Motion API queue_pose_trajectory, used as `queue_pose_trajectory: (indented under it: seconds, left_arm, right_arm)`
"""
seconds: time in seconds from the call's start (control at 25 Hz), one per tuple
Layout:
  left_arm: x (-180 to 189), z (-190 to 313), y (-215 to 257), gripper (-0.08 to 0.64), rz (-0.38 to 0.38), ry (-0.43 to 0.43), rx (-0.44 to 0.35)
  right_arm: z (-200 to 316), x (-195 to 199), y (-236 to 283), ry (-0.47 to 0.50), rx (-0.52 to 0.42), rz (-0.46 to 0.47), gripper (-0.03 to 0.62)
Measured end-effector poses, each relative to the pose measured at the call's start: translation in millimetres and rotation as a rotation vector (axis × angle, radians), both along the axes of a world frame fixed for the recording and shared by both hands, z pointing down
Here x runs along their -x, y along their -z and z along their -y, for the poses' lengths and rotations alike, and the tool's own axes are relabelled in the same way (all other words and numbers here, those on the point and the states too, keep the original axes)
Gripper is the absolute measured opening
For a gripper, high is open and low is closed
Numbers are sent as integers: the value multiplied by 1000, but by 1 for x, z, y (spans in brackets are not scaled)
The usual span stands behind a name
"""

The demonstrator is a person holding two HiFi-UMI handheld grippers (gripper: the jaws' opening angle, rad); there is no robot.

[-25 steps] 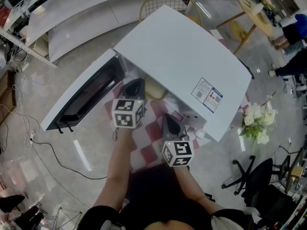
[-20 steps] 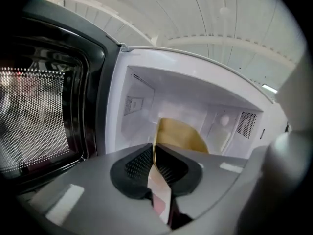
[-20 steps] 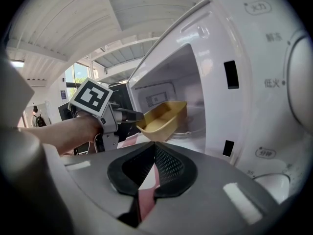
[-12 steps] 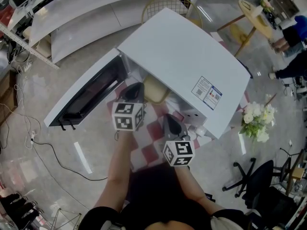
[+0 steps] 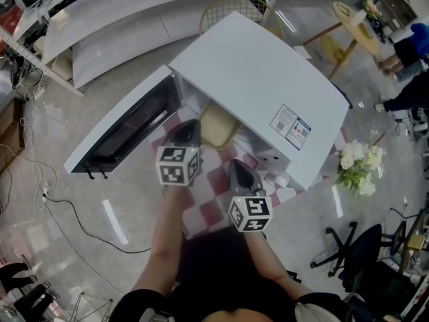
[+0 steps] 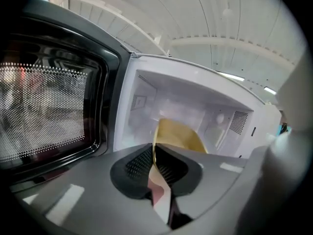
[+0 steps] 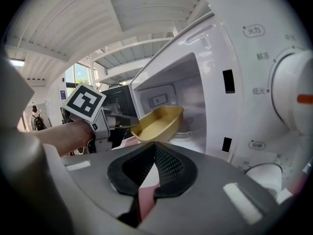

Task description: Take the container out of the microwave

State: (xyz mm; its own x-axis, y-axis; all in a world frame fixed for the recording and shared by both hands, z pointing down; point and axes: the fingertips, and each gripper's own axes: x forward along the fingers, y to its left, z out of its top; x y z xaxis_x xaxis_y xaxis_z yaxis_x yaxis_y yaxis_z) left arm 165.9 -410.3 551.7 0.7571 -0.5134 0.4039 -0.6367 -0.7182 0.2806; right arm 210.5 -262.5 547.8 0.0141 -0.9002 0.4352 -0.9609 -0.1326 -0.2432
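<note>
Yellow container [image 5: 216, 126] hangs at the mouth of the white microwave [image 5: 261, 92], just ahead of the left gripper [image 5: 190, 127], whose jaws are clamped on its near rim. The open door [image 5: 127, 129] stands to that gripper's left. The right gripper [image 5: 236, 166] hovers just right of it over the checkered cloth [image 5: 214, 193], jaws pressed together with nothing between them, clear of the container.
</note>
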Motion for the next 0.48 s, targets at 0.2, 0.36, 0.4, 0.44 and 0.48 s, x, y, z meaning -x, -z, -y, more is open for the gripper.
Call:
queue_pose_trajectory:
  seconds: [0.2,0.36,0.4,0.44,0.48]
  left_arm:
    - [6,-3,3,28,-14,4,9]
    - [11,-8,4,28,-8,4,3]
    - [12,-9,3,28,-7,3,4]
    - [14,-11,3,28,-8,4,6]
    - [15,-12,3,28,-9,6,8]
  right_arm:
    - [-3,5,2,7,0,-1,0]
    - [-5,3,2,1,1,5,0]
    - [-5,2,2,-1,0,4,0]
    - [-6,2,2,-2,-1,3,0]
    - [-6,2,2,-1,-1,1,0]
